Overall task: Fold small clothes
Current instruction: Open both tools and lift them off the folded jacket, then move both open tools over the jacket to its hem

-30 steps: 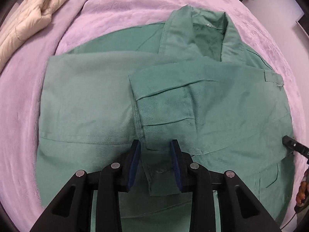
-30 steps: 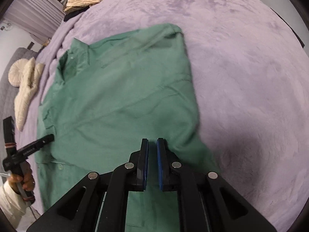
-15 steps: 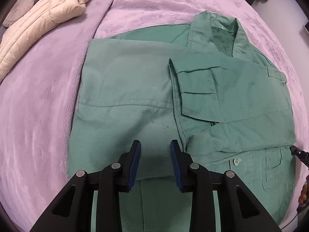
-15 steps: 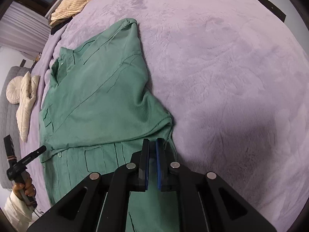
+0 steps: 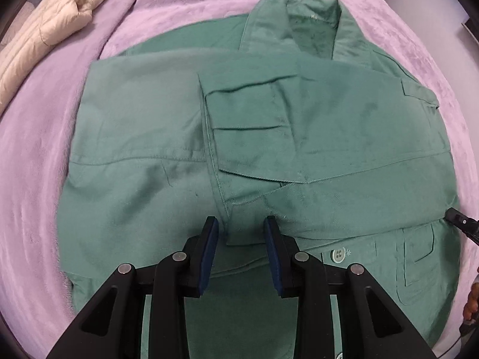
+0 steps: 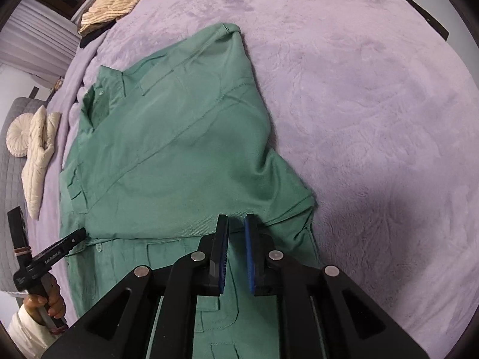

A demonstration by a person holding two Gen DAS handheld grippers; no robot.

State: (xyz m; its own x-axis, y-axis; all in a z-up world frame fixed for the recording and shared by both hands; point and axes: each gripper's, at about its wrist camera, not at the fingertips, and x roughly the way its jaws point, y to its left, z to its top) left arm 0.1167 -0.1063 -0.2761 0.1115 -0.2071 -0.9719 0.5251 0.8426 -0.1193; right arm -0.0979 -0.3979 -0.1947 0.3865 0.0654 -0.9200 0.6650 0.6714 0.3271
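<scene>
A green button shirt (image 5: 143, 137) lies face up on the purple blanket (image 5: 36, 179), collar (image 5: 311, 30) at the far end, both sleeves folded across its front. My left gripper (image 5: 242, 224) hovers open just above the cuff (image 5: 242, 236) of the upper sleeve, pads clear of the cloth. In the right wrist view the shirt (image 6: 179, 155) stretches away to the left. My right gripper (image 6: 236, 220) stands over the folded right side, its jaws opening by a narrow gap, with cloth seen below them but not pinched. The left gripper (image 6: 78, 234) shows there by the button placket.
A cream puffer jacket (image 5: 60, 21) lies at the blanket's far left, also in the right wrist view (image 6: 39, 155) beside a round cushion (image 6: 16, 137). A tan ribbed garment (image 6: 119, 3) sits at the far edge. Bare blanket (image 6: 374, 119) spreads to the shirt's right.
The right gripper's jaws, shut a second ago, have parted a little. The left gripper swung out over the shirt's left panel and came back over the cuff.
</scene>
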